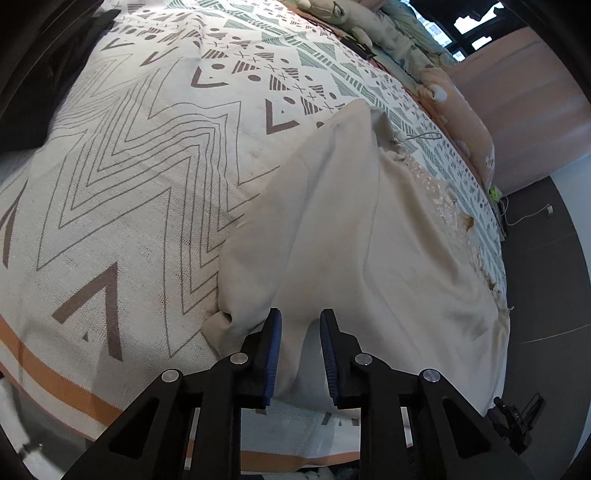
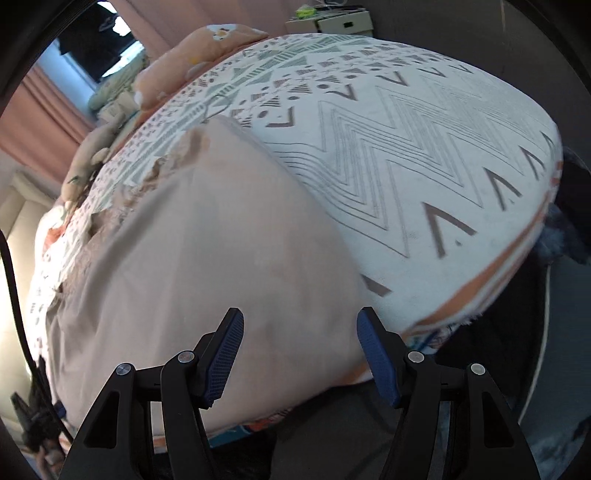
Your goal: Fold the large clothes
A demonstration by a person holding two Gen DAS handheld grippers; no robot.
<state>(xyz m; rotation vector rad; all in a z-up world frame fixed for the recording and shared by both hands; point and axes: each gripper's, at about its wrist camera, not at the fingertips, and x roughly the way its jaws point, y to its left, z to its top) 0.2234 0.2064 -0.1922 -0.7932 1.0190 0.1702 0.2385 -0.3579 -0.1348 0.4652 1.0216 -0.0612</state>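
Observation:
A large beige garment (image 1: 369,236) lies spread on a patterned bedspread (image 1: 122,177), with lace trim along its right edge. My left gripper (image 1: 301,354) is open, its blue pads either side of a fold of the garment near the bed's front edge, not clamped. In the right wrist view the same garment (image 2: 207,240) covers the bed's left part, and the bedspread (image 2: 424,147) shows to its right. My right gripper (image 2: 300,354) is wide open and empty just above the garment's near edge.
Pillows and soft toys (image 1: 369,26) lie at the head of the bed, with a peach duvet (image 1: 469,122) alongside. Dark floor (image 1: 543,266) with a cable runs beside the bed. A white bedside cabinet (image 2: 332,20) stands beyond the bed. The other gripper (image 1: 517,421) shows at the lower right.

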